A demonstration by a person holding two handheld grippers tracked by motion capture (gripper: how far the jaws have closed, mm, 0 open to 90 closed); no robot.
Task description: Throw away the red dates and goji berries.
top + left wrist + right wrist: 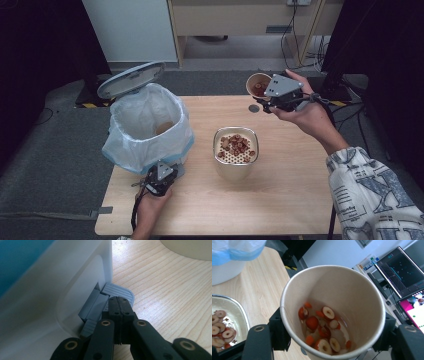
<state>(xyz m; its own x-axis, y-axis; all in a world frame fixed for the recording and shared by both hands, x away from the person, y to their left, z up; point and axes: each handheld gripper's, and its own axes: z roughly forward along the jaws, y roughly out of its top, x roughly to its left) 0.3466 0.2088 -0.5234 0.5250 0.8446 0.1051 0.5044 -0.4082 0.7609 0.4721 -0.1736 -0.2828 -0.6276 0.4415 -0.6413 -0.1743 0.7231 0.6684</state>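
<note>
A white pedal bin (145, 125) lined with a white bag stands at the table's left, its lid (131, 79) raised. My left gripper (161, 177) is at the bin's foot. Its jaws are shut, and their tips (120, 301) rest on the grey ribbed pedal (118, 290). My right gripper (272, 97) is raised over the table's far right, shut on a paper cup (257, 84) that is tilted toward the camera. The cup (352, 290) holds red and white fruit slices (322, 327) in a little liquid. A cream strainer pot (236, 172) at mid-table holds similar slices (236, 145).
A brown object (164, 127) lies inside the bin bag. A small dark disc (254, 108) sits on the wooden table (280, 200) below the cup. Black stands and cables flank the table's far side, and monitors (402, 267) stand off to one side.
</note>
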